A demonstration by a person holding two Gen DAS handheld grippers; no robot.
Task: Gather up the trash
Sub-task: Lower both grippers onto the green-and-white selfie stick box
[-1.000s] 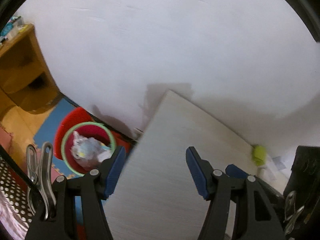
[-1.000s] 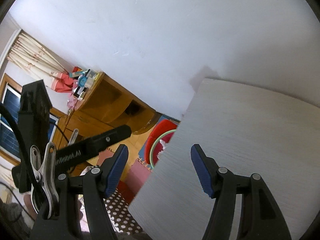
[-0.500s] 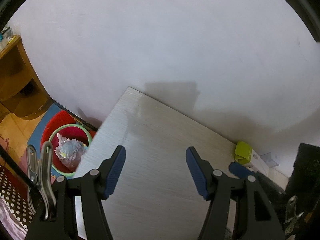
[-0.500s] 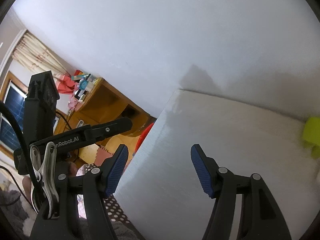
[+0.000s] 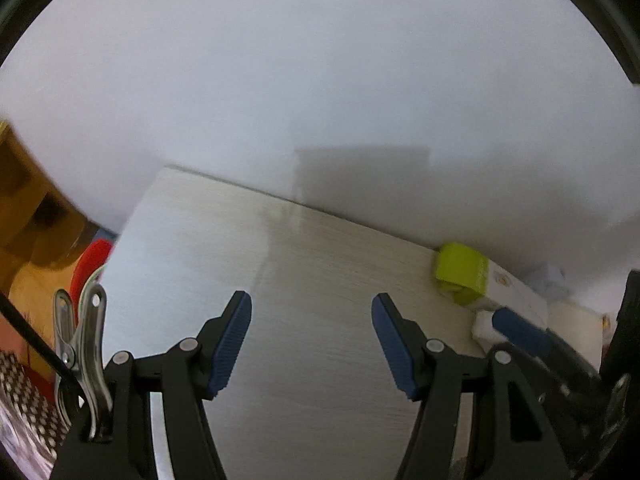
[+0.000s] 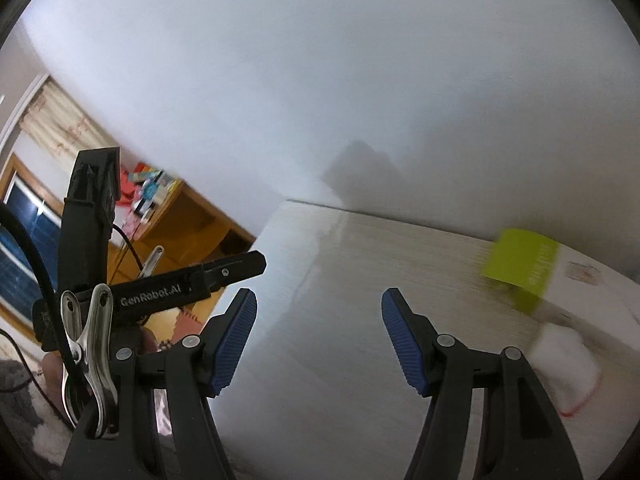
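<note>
Both views have swung right toward the yellow-green box [image 6: 520, 268]; left gripper [image 5: 311, 344] and right gripper [image 6: 319, 340] gape empty.

bench [image 5: 320, 280]: pale wood-grain, against white wall | on it: yellow-green and white box [image 5: 464, 272] at back right | white crumpled wad [image 6: 568, 372] just beside box

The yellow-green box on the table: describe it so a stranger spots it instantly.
Follow the pale wood table to its far edge against the white wall. The yellow-green box sits there, the only bright colour; the things beside it are white.
</note>
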